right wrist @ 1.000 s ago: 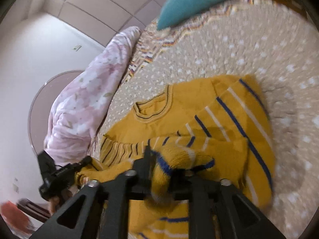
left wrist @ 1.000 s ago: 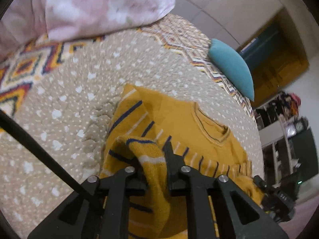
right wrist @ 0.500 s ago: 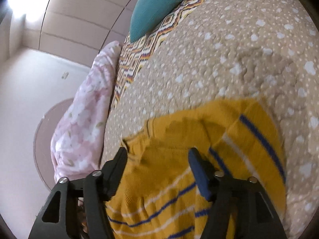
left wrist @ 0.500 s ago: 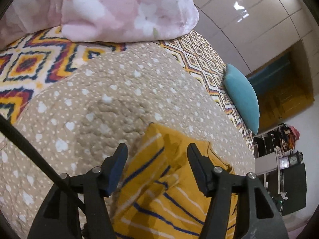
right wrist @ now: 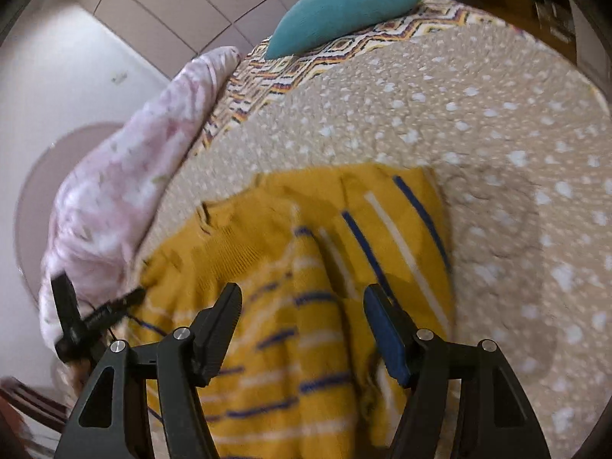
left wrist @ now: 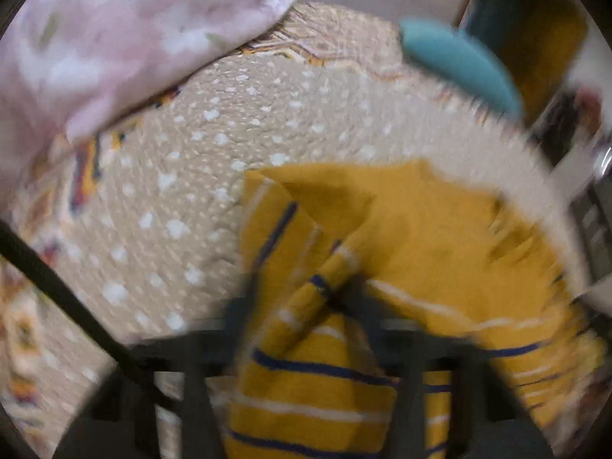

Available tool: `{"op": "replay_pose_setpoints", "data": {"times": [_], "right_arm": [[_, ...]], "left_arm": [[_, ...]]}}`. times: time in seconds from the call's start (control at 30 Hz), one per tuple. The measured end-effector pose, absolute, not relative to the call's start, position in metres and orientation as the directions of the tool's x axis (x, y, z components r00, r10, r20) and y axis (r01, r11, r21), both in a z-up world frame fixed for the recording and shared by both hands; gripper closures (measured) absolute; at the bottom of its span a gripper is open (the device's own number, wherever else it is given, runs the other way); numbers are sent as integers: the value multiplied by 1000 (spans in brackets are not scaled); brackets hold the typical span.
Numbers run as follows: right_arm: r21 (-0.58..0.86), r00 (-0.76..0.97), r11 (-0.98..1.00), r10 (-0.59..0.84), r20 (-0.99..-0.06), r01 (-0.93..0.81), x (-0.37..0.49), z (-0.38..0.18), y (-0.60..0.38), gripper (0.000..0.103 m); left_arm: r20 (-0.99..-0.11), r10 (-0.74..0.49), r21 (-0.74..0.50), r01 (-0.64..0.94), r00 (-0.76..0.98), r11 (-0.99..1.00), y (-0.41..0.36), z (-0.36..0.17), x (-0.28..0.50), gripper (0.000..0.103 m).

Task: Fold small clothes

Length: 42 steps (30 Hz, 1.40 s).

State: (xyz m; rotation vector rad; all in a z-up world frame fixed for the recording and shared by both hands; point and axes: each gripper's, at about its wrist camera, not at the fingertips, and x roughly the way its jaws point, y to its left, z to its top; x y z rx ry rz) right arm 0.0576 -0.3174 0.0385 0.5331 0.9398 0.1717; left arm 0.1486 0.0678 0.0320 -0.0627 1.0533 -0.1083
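On bedspread (right wrist: 478,122) | yellow sweater (right wrist: 306,267) | left claw (left wrist: 306,298) pinching its sleeve

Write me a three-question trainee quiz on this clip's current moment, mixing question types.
1. True or false: the right tongs stand open above the mustard-yellow knitted sweater with blue and white stripes.
2. Multiple choice: what do the left tongs pinch? A) the teal cushion B) a striped fold of the sweater C) the pink floral duvet
3. Fill in: the sweater lies on a beige dotted ____.

Key: 1 true; 2 B; 3 quilted bedspread.
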Motion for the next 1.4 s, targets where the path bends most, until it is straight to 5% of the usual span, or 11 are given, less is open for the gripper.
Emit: {"op": "replay_pose_setpoints", "data": {"times": [0.33,0.5,0.67,0.83,1.03,1.1,1.17,1.2,1.23,1.27,1.4], "right_arm": [[302,596,953,238,-767,8,72,52,-291,32],[116,480,991,69,-875,70,125,21,-275,34],[332,521,908,160,-838,255,134,29,-329,37],[228,574,942,48,-817,247,94,56,-343,34],[344,572,935,237,-785,85,25,67,-335,34],[370,562,928,286,-776,37,0,59,-325,34],[380,543,925,314,-779,11,-15,46,-315,34],[384,520,923,332,-787,-9,-20,37,-309,46],[399,493,917,360,-792,-28,-22,28,-304,85],[402,480,915,363,-799,-23,-24,24,-303,93],[269,546,949,140,-826,163,-31,26,-333,91]], "left_arm": [[-853,-178,-239,-65,491,969,100,29,153,86],[-844,-210,-274,-60,494,960,108,33,142,82],[-820,-249,-320,-52,515,946,119,42,125,81],[-798,-282,-349,-27,533,937,126,48,90,60],[-762,-374,-432,15,528,902,129,36,48,34],[-759,-393,-442,33,519,897,125,29,37,32],[-775,-397,-431,48,492,901,119,20,31,34],[-808,-348,-366,58,475,929,114,18,30,59],[-829,-305,-311,67,469,948,111,18,31,76],[-839,-281,-285,62,467,956,112,20,32,77],[-840,-185,-243,-49,511,969,132,36,26,81]]}}
